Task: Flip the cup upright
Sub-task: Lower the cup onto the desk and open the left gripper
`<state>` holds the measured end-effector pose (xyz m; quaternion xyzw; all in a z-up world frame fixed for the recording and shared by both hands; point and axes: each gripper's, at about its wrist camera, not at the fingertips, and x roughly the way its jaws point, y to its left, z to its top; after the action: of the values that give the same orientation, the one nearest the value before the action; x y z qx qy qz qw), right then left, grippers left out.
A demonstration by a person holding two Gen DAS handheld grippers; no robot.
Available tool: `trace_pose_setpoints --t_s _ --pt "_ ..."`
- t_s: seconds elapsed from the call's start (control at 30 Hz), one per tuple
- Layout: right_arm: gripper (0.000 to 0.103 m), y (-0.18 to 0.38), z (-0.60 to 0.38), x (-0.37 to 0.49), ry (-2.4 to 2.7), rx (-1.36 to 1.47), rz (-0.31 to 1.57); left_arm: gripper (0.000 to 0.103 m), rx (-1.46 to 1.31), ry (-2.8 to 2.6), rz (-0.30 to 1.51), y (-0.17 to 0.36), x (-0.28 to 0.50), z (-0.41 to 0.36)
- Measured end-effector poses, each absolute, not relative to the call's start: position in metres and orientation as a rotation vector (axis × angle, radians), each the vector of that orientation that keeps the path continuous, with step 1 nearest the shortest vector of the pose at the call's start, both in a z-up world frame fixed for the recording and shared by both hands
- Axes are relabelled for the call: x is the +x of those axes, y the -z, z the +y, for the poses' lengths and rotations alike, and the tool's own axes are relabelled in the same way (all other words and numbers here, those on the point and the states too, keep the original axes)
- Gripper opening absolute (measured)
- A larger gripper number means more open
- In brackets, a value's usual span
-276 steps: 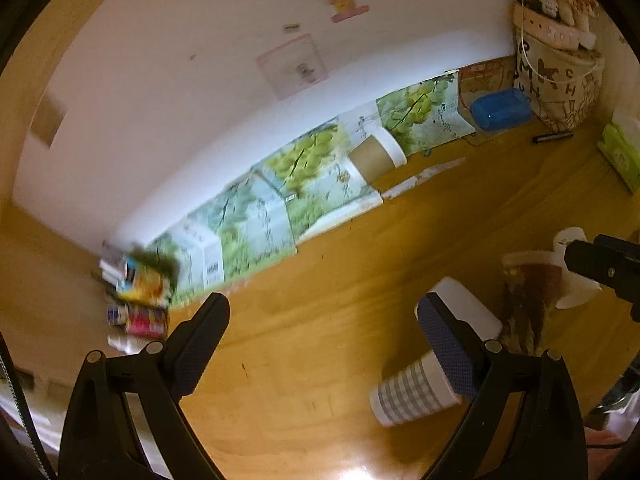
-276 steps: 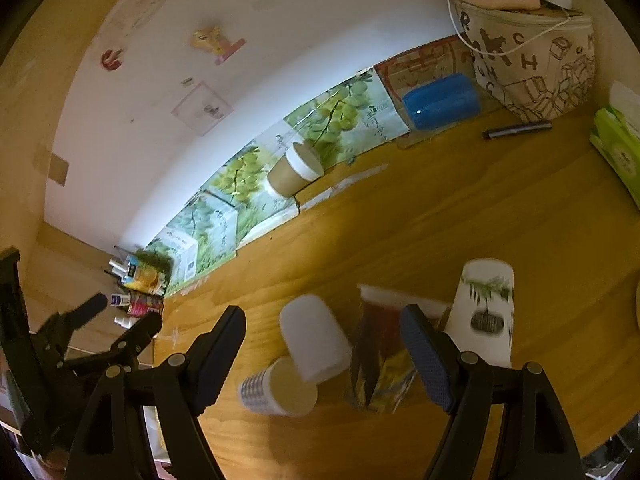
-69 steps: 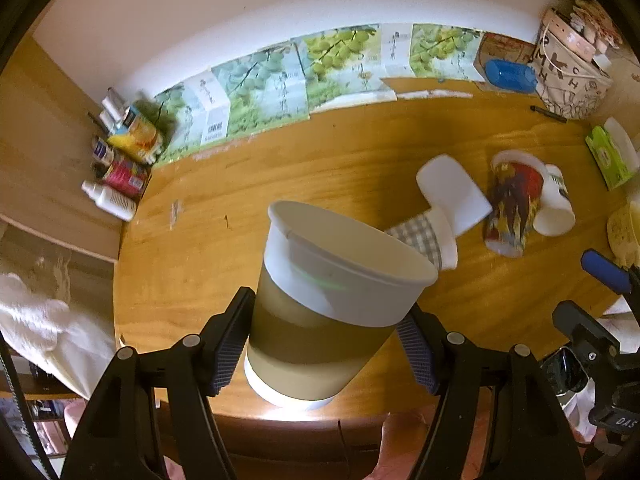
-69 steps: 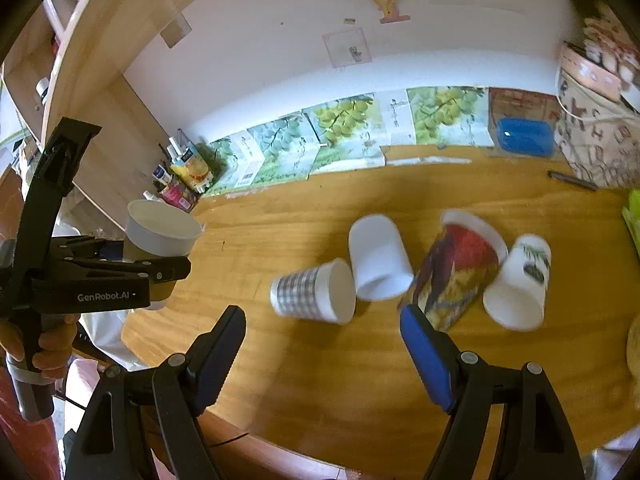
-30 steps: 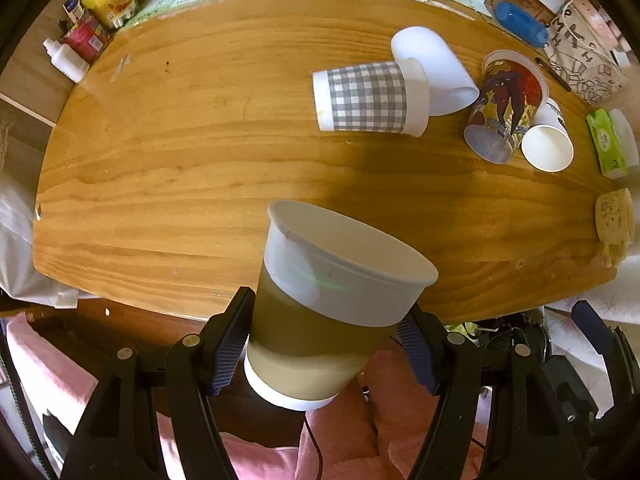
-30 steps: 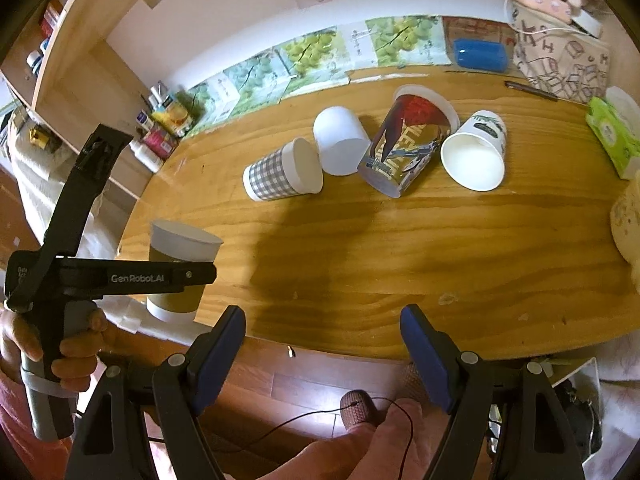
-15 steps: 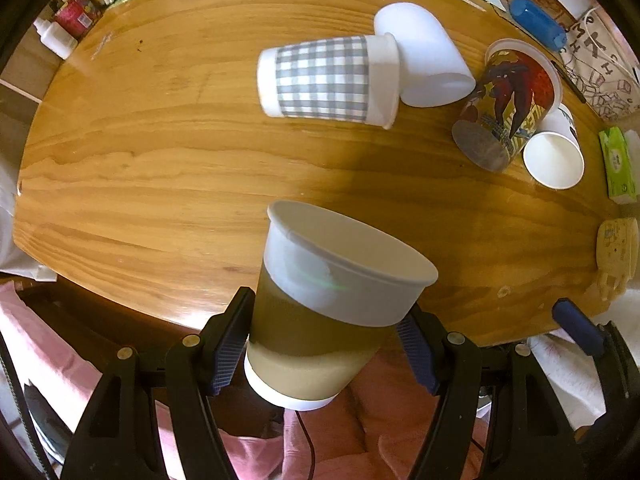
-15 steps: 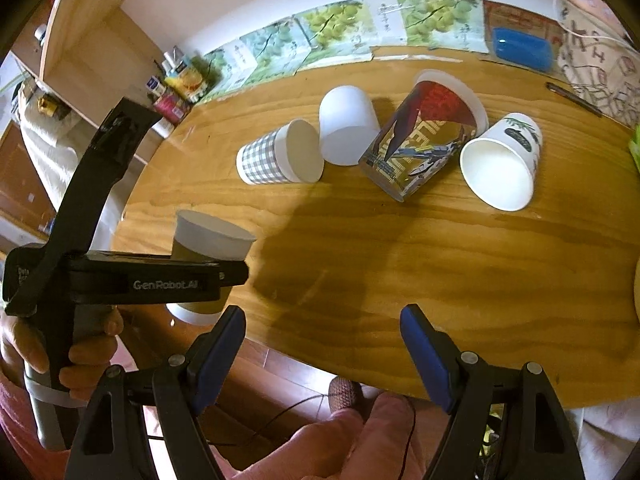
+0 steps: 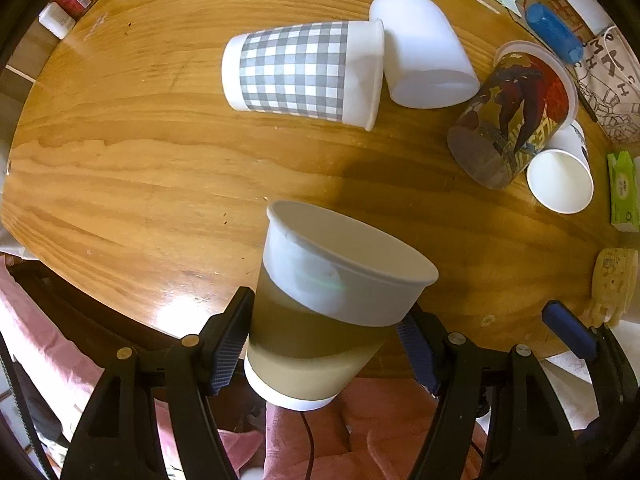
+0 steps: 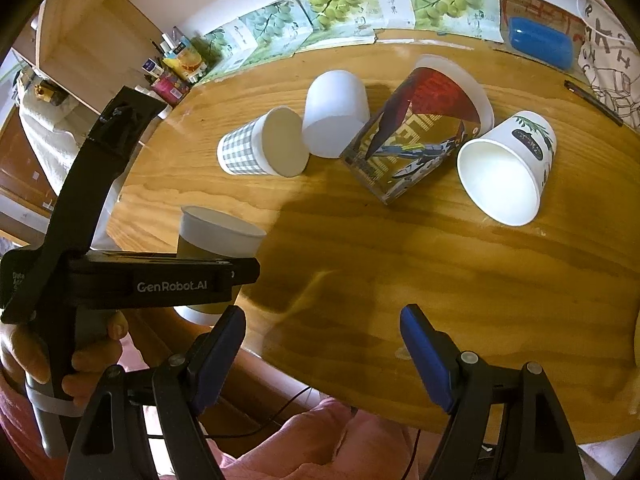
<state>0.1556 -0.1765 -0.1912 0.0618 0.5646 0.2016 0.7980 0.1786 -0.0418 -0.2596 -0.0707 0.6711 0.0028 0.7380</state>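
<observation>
My left gripper [image 9: 326,350] is shut on a brown paper cup with a white rim [image 9: 328,304]. It holds the cup mouth-up, slightly tilted, over the near edge of the wooden table [image 9: 140,168]. The same cup [image 10: 214,240] shows in the right wrist view, clamped by the left gripper [image 10: 224,272] at the table's near left edge. My right gripper [image 10: 322,350] is open and empty above the near edge. Several cups lie on their sides: a grey checked cup [image 9: 300,70], a plain white cup [image 9: 424,64], a comic-print cup [image 9: 512,116] and a leaf-print cup [image 9: 560,172].
A green tissue pack [image 9: 622,196] and a yellow sponge [image 9: 612,284] lie at the right edge. Bottles [image 10: 176,68] stand at the far left corner. A blue case [image 10: 540,46] and a printed bag [image 10: 608,60] sit at the far right. Grape-print boxes [image 10: 340,12] line the wall.
The left gripper has carried the brown cup forward and lower, from beyond the near edge to over the table's near left part. The right gripper has moved closer to the table.
</observation>
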Motion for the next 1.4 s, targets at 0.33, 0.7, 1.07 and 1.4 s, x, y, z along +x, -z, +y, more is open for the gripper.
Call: trace_pose_setpoints --t_s 0.33,0.7,1.07,1.4 --pt "0.080 0.194 -0.183 0.166 -0.435 0.127 1.223 0.075 -0.166 -0.014 1.478 0.261 0.185 -0.052" --pt "0.080 0.194 -0.183 0.167 -0.435 0.120 1.229 0.075 -0.200 -0.011 1.491 0.261 0.191 -0.032" --pt "0.080 0.198 -0.185 0.167 -0.431 0.125 1.242 0.075 -0.212 -0.021 1.493 0.264 0.196 -0.015" --pt "0.080 0.201 -0.180 0.169 -0.452 0.113 1.252 0.083 -0.233 -0.014 1.497 0.267 0.197 -0.006"
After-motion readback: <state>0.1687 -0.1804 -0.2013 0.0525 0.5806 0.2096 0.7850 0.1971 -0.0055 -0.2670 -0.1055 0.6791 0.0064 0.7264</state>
